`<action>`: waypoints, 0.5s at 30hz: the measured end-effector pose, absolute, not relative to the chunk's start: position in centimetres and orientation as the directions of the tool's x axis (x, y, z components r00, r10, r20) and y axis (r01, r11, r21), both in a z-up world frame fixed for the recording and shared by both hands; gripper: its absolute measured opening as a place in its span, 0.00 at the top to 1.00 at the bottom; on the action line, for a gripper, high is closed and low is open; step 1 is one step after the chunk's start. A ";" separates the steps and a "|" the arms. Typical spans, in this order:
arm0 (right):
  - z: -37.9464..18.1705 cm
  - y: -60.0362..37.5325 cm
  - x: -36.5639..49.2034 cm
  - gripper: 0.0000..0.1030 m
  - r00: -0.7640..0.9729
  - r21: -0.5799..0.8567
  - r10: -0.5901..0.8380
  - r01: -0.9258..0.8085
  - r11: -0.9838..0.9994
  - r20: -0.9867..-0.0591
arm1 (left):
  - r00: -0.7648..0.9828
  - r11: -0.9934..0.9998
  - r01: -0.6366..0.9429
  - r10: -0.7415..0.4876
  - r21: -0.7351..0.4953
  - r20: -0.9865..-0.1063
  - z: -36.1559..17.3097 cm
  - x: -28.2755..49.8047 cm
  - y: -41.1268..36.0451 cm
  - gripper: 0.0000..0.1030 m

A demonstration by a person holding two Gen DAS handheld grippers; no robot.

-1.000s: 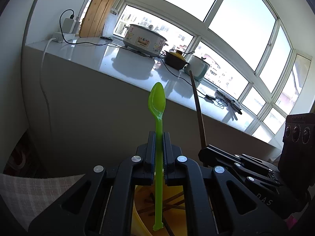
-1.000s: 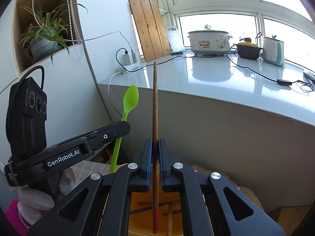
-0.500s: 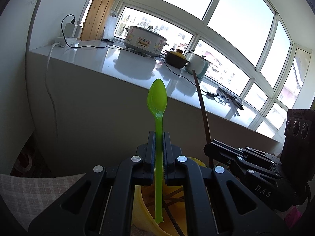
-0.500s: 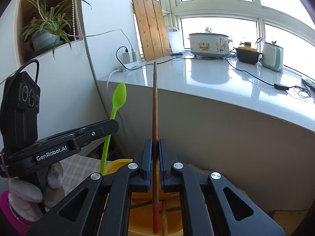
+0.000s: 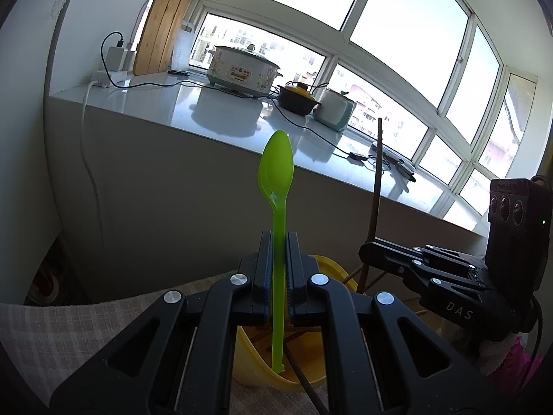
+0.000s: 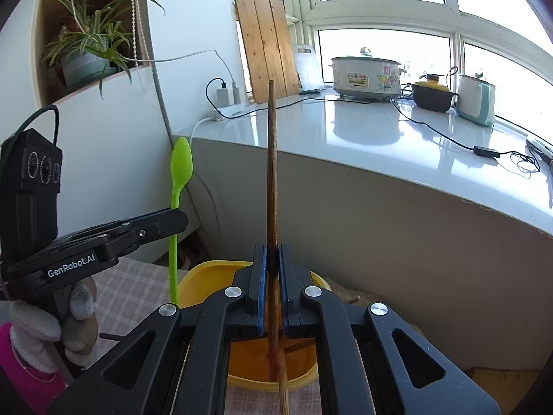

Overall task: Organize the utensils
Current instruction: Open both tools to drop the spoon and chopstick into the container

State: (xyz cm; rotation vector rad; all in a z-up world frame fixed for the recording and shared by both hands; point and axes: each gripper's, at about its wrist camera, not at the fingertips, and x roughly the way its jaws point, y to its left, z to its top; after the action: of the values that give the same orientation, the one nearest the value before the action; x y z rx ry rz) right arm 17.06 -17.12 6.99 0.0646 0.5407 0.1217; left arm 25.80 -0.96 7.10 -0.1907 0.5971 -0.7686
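Sunlit windows curved behind a white countertop [image 5: 221,110], and below it, on a checked cloth [image 6: 128,290], sat a yellow bowl [image 6: 204,276] with a few wooden sticks lying inside. Over that bowl the green plastic spoon [image 5: 276,186] stood upright, bowl end up, its handle pinched between the closed fingers of the left gripper [image 5: 278,242]; the handle's lower end hung down inside the yellow bowl's rim [image 5: 331,266]. In the right wrist view the same spoon [image 6: 180,180] rose out of the left gripper's [image 6: 172,221] tip, just left of the bowl's centre.

Beside it, the right gripper [image 6: 273,256] was clamped tight on a wooden chopstick [image 6: 271,173], held nearly vertical, with its reddish lower end reaching down into the bowl. From the left wrist view that chopstick [image 5: 376,186] leaned slightly, standing out of the right gripper [image 5: 366,249], whose black body carried the letters DAS. The two tools were near each other but apart, both above the bowl.

Farther out, a flowered electric cooker [image 6: 366,76], a dark lidded pot [image 6: 432,97] and a pale green appliance [image 6: 475,100] stood in a row on the countertop, with black cables trailing across it. Wooden planks [image 6: 266,58] leaned in the corner, and a spider plant [image 6: 86,48] sat in a wall niche.
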 end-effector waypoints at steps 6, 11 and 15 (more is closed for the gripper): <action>6.2 -16.7 15.7 0.95 0.820 0.100 0.164 -0.131 0.986 -0.548 | 0.560 0.713 0.605 -0.698 -0.354 -0.447 7.0 24.3 -0.6 0.96; 5.7 -16.2 14.6 0.95 0.800 0.099 0.172 -0.140 0.985 -0.575 | 0.571 0.726 0.606 -0.681 -0.325 -0.458 6.9 22.7 0.0 0.96; 5.5 -15.8 13.2 0.95 0.797 0.096 0.172 -0.143 0.985 -0.578 | 0.584 0.737 0.595 -0.671 -0.322 -0.456 6.9 21.2 1.3 0.96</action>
State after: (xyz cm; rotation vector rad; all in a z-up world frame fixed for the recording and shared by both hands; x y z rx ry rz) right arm 13.18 -15.81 5.49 0.0487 0.6255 0.1689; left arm 21.19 1.31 6.95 -0.1399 0.5901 -0.7413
